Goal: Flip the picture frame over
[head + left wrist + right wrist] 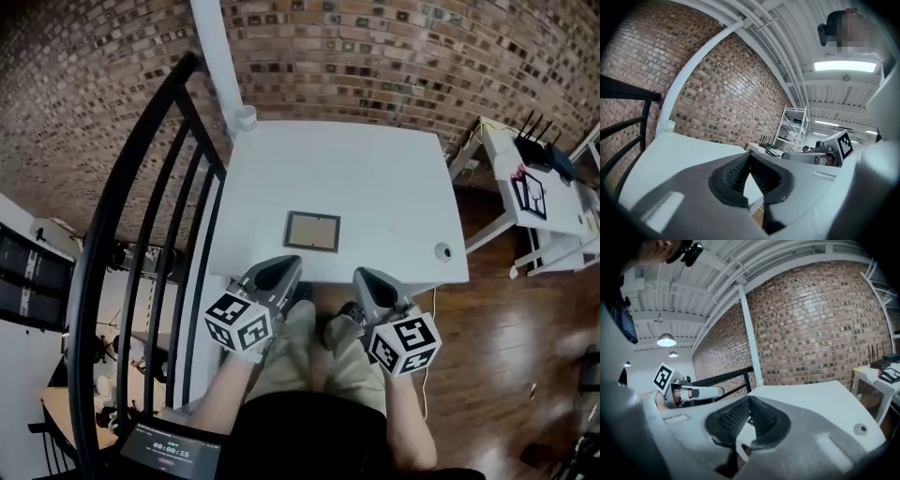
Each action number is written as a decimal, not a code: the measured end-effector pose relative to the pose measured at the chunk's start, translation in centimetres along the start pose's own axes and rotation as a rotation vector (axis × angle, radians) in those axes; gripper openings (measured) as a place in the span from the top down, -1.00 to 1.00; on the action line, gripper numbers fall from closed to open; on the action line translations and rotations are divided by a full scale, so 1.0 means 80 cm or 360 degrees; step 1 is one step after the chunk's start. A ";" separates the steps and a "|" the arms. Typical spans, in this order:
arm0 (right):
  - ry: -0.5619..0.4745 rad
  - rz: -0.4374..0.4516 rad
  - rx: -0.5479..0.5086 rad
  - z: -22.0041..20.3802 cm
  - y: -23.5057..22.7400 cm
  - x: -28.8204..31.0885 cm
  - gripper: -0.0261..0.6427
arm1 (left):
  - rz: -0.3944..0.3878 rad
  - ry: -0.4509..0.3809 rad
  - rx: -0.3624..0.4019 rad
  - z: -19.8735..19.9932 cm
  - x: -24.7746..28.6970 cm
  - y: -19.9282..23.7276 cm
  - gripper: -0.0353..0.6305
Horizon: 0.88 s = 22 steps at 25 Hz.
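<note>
A small dark picture frame (312, 231) with a grey-brown panel lies flat on the white table (375, 169), near its front edge. My left gripper (281, 267) hangs at that front edge, just short of the frame's near left corner. My right gripper (366, 278) is beside it, off the frame's near right corner. In the left gripper view, the left gripper (749, 157) has its tips together with nothing between them. The right gripper (749, 399) looks the same in its own view. Neither gripper view shows the frame.
A small round object (442, 250) sits at the table's front right corner. A white cup (246, 116) stands at the back left by a white post. A black railing (141, 187) runs along the left. A side table (544, 202) with gear stands at the right.
</note>
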State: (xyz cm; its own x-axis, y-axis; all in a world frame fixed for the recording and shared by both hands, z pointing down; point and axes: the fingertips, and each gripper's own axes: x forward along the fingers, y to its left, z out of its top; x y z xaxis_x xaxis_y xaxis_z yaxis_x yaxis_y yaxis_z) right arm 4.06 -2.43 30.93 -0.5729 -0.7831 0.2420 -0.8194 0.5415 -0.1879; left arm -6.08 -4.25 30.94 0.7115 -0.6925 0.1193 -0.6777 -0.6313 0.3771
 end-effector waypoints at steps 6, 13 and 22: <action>-0.0092 0.0028 -0.0063 0.022 0.060 -0.048 0.94 | -0.0026 -0.0063 0.0036 0.007 -0.056 -0.053 0.85; -0.0152 0.0073 -0.0151 0.009 0.121 -0.086 0.94 | -0.0066 -0.0154 0.0108 -0.001 -0.102 -0.102 0.85; -0.0173 0.0091 -0.0178 -0.011 0.148 -0.113 0.94 | -0.0082 -0.0132 0.0282 -0.019 -0.121 -0.138 0.85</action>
State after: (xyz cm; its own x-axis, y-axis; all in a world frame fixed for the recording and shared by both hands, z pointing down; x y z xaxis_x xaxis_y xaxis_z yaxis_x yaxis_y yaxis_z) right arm -0.47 11.37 27.35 -0.6185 -0.7752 0.1286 -0.7857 0.6121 -0.0896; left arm -5.16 9.94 27.00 0.7334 -0.6793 0.0254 -0.6679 -0.7132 0.2127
